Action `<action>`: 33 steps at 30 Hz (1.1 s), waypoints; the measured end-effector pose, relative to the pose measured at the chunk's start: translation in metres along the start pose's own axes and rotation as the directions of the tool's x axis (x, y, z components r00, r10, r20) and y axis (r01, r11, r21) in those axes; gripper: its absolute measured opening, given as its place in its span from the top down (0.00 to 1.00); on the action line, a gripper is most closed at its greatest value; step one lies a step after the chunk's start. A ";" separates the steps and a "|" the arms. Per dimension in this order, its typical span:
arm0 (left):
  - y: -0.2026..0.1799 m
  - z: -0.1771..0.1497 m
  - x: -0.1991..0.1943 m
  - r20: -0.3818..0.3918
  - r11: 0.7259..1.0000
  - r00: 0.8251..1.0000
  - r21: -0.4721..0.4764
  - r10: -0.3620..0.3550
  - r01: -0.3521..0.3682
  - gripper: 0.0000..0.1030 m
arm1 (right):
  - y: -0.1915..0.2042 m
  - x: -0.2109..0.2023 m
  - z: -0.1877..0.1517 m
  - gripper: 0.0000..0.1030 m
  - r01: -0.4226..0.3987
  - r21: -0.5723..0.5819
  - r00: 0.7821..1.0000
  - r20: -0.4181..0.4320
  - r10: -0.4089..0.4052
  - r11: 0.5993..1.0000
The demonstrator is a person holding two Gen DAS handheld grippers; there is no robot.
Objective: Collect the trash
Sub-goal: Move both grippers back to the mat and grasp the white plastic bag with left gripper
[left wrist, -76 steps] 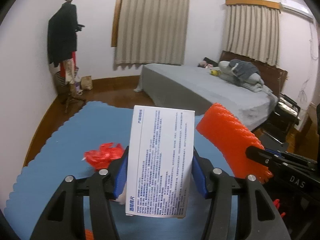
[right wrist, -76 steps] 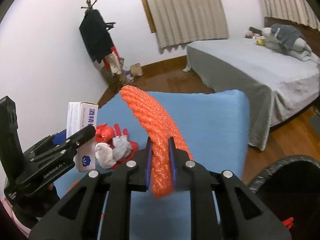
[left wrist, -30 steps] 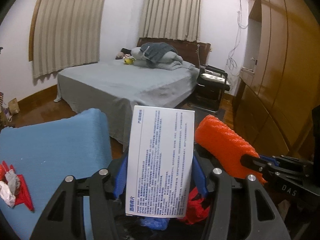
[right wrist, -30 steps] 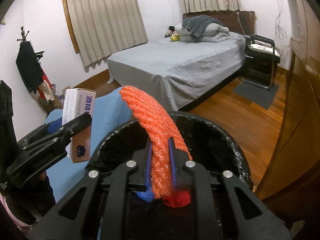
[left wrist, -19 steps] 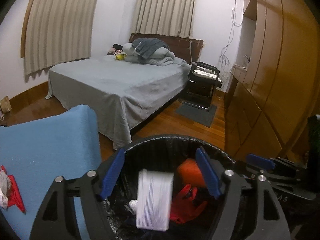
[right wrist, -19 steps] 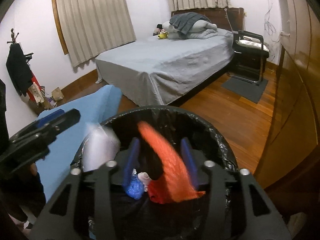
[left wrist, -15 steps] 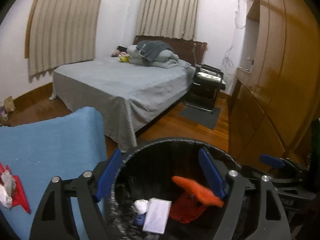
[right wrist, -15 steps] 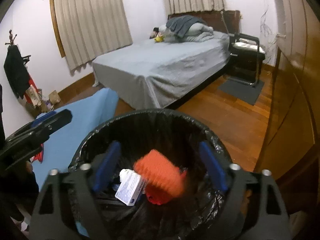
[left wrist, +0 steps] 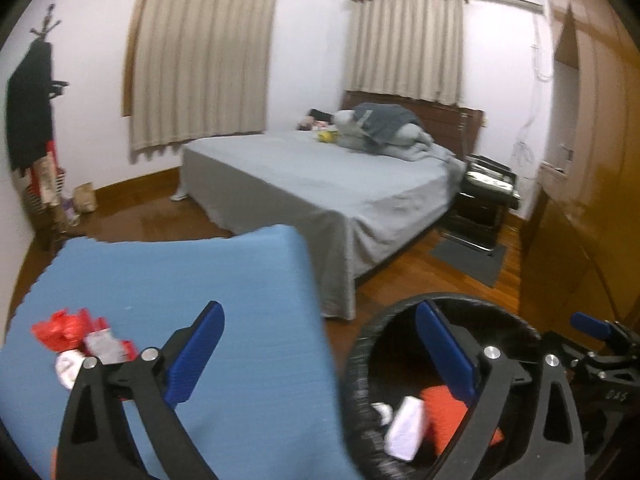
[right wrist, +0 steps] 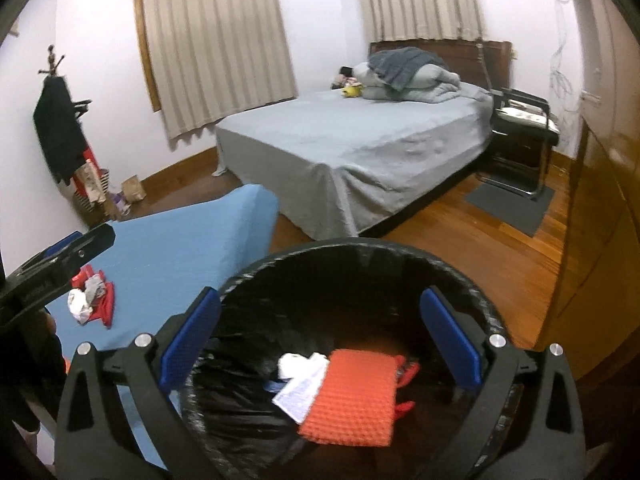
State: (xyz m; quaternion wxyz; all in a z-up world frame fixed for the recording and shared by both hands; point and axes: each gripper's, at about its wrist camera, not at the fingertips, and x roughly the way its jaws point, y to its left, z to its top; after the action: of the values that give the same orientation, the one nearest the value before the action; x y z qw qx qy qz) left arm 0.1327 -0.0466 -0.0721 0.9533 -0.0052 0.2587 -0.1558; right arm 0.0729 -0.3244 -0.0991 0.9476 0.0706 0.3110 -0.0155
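A black-lined trash bin (right wrist: 360, 252) stands on the floor right of the blue table (right wrist: 180, 240). Inside lie the orange foam net (right wrist: 352, 396), the white box (right wrist: 300, 392), a crumpled tissue and red scraps. My right gripper (right wrist: 320, 340) is open and empty above the bin. My left gripper (left wrist: 320, 352) is open and empty, spanning the table's right edge (left wrist: 316, 320) and the bin (left wrist: 360, 360). A pile of red plastic and crumpled white tissue (left wrist: 80, 340) lies on the table at the left; it also shows in the right wrist view (right wrist: 92, 300).
A bed with grey sheets (left wrist: 320, 184) stands behind the table. A black side stand (left wrist: 484, 200) and a wooden wardrobe (left wrist: 592, 200) are at the right. A coat rack (left wrist: 32, 120) stands at the far left. Wooden floor (right wrist: 480, 240) lies around the bin.
Both grippers opened over the bin; the white box and the orange foam net dropped in and now lie inside. My left gripper has since swung left toward the table.
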 end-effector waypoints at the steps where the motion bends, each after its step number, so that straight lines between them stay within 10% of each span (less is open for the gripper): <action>1: 0.009 -0.001 -0.002 0.001 1.000 1.000 -0.007 0.020 -0.020 0.08 | 0.007 0.002 0.001 0.05 -0.010 -0.009 1.000 -0.001 0.010 1.000; 33: 0.211 -0.067 -0.021 -0.133 0.894 0.910 -0.178 0.393 -0.412 0.08 | 0.190 0.100 0.002 0.05 -0.228 -0.213 0.973 -0.077 0.216 0.950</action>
State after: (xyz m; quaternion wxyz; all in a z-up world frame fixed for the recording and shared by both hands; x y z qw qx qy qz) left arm 0.1443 0.1657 -0.1390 0.9462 -0.0409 0.3129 0.0718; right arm 0.1683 -0.1351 -0.1333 0.9368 -0.0001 0.3257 0.1277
